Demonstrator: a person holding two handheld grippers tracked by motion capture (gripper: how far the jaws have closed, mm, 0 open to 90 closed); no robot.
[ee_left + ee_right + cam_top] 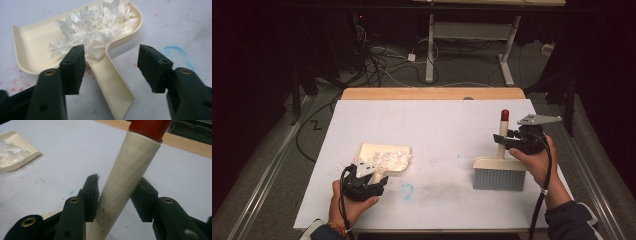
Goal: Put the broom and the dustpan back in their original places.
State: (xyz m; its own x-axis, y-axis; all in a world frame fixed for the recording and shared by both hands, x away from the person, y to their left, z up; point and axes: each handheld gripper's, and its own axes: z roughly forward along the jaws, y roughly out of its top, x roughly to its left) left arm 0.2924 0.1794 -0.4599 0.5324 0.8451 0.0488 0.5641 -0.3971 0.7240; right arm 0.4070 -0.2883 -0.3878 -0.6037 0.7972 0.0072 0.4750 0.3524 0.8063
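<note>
A cream dustpan (pixel 387 150) lies on the white board, left of centre, holding a heap of white shreds (pixel 384 159). In the left gripper view my left gripper (pixel 111 51) is open, and the dustpan's handle (pixel 112 82) lies between its jaws without touching the pads; the white shreds (pixel 97 27) fill the dustpan (pixel 32 47). My left gripper (pixel 381 179) sits at the pan's near edge. On the right a brush (pixel 498 175) stands on its grey bristles. My right gripper (pixel 503 140) is shut on the brush's cream, red-tipped handle (pixel 130 162), both jaws (pixel 118 181) pressed against it.
A blue scribble (pixel 407 191) and a grey smudge (pixel 439 189) mark the white board (pixel 432 120) between pan and brush. The wooden table edge (pixel 432 93) shows at the back. Beyond it are floor cables (pixel 382 65) and another table's legs (pixel 430 50).
</note>
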